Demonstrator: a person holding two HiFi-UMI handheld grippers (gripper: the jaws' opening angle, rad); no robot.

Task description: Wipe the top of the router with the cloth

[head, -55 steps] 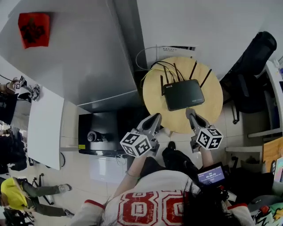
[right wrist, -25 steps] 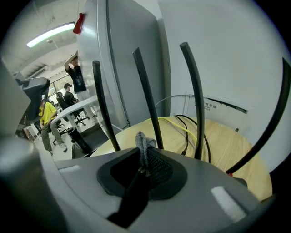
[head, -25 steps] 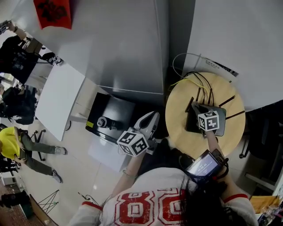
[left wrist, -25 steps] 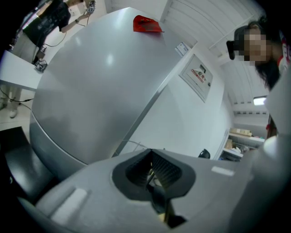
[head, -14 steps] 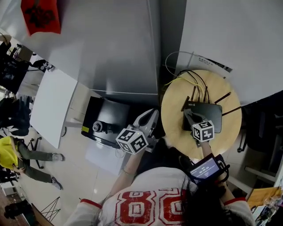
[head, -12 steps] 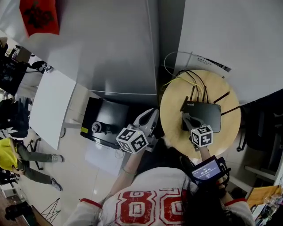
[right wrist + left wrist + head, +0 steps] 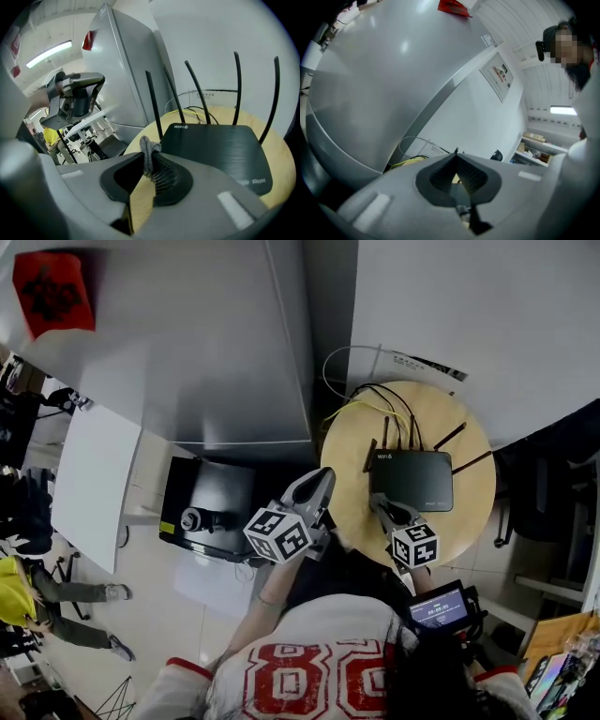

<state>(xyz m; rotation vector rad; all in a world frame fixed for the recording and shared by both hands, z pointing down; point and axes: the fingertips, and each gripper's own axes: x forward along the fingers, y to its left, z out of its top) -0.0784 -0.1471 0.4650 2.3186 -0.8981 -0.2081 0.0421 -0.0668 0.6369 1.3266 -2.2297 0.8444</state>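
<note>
The black router [image 7: 412, 480] lies on the round wooden table [image 7: 473, 512] with several antennas up along its far edge. My right gripper [image 7: 379, 506] is at the router's near left corner, over the table. In the right gripper view the router [image 7: 218, 147] fills the space just ahead, and a twisted grey cloth [image 7: 148, 149] sticks up, pinched in the right gripper [image 7: 150, 159], which is shut on it. My left gripper [image 7: 321, 480] hangs off the table's left edge; in its own view the left gripper [image 7: 456, 158] is shut with nothing in it.
Cables [image 7: 370, 401] trail over the table behind the router. A tall grey cabinet [image 7: 187, 343] stands to the left, with a black box [image 7: 202, 512] on the floor below it. A white table [image 7: 89, 484] and people are at far left, a dark chair [image 7: 544, 488] at right.
My right gripper was on top of the router a second ago; it has drawn back toward me to the router's near left corner. The left gripper has kept its place.
</note>
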